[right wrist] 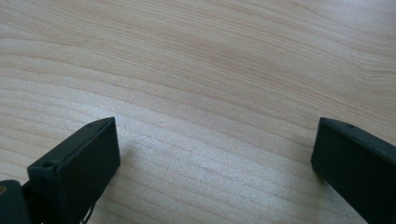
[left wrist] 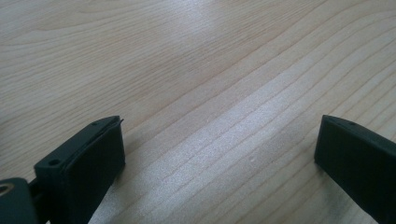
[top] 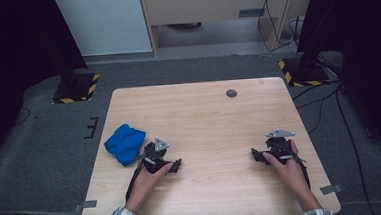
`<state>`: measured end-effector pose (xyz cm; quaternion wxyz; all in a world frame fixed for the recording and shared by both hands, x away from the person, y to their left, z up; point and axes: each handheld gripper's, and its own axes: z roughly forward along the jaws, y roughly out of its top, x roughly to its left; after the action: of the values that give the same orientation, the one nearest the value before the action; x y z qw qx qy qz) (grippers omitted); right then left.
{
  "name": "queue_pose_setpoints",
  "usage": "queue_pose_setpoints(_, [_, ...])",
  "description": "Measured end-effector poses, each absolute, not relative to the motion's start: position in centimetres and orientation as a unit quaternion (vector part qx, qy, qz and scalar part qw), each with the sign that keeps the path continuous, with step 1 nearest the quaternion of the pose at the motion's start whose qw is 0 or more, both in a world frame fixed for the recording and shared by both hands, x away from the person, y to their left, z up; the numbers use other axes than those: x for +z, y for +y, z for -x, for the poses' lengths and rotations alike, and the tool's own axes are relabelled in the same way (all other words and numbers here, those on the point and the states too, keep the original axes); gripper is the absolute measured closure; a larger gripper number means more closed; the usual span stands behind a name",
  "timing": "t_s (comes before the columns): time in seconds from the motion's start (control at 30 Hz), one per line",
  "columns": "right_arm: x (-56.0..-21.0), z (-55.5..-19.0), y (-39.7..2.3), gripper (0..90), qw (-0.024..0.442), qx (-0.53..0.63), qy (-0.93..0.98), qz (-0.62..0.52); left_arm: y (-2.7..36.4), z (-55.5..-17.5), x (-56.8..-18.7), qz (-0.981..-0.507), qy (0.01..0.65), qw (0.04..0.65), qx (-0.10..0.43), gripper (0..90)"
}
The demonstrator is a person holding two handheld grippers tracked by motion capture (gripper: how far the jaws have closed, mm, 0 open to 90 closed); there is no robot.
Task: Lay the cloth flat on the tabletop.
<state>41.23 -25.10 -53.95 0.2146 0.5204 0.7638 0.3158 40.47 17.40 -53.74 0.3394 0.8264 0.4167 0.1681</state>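
Note:
A crumpled blue cloth (top: 125, 143) lies on the wooden table (top: 199, 112) near its left edge. My left gripper (top: 162, 157) rests low on the table just right of the cloth, held by a hand. Its black jaws stand wide apart over bare wood in the left gripper view, and the left gripper (left wrist: 219, 140) holds nothing. My right gripper (top: 270, 150) sits near the table's right side, also in a hand. The right gripper (right wrist: 215, 142) is open too, with bare wood between its jaws.
A small dark round grommet (top: 231, 93) is set into the table near the far edge. Two stand bases with yellow-black tape (top: 76, 87) (top: 301, 72) flank the table on grey carpet. Cables (top: 328, 99) run along the floor at the right.

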Motion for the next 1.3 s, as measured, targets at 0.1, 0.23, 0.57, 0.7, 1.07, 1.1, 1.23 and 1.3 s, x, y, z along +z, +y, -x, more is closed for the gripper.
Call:
queue_pose_setpoints(0.1, [-54.0, -41.2, -25.1, 1.3, 0.215, 0.316, 0.764, -0.52, 17.4, -40.4, -53.6, -0.828, 0.412, 0.342, 0.166, 2.3])
queue_pose_setpoints(0.23, [-54.0, -41.2, -25.1, 1.3, 0.215, 0.316, 0.764, -0.52, 17.2, -40.0, -52.8, -0.827, 0.403, 0.354, 0.168, 9.8])
queue_pose_setpoints(0.57, [-54.0, -41.2, -25.1, 1.3, 0.215, 0.316, 0.764, -0.521, 18.8, -39.5, -50.0, -0.815, 0.396, 0.38, 0.184, 9.0])
queue_pose_setpoints(0.7, [-54.0, -41.2, -25.1, 1.3, 0.215, 0.316, 0.764, -0.52, 20.4, -39.5, -49.2, -0.806, 0.405, 0.389, 0.186, 8.3])
queue_pose_setpoints(1.07, [-54.0, -41.2, -25.1, 1.3, 0.215, 0.315, 0.764, -0.521, 25.9, -39.7, -47.4, -0.784, 0.437, 0.383, 0.218, 7.7])
queue_pose_setpoints(1.1, [-54.0, -41.2, -25.1, 1.3, 0.215, 0.315, 0.764, -0.521, 25.9, -39.7, -47.4, -0.784, 0.437, 0.383, 0.218, 7.7])
queue_pose_setpoints(1.23, [-54.0, -41.2, -25.1, 1.3, 0.215, 0.315, 0.764, -0.521, 27.1, -39.6, -47.3, -0.776, 0.451, 0.381, 0.223, 7.7])
queue_pose_setpoints(1.3, [-54.0, -41.2, -25.1, 1.3, 0.216, 0.316, 0.763, -0.521, 27.8, -39.6, -47.3, -0.773, 0.456, 0.378, 0.229, 7.7])
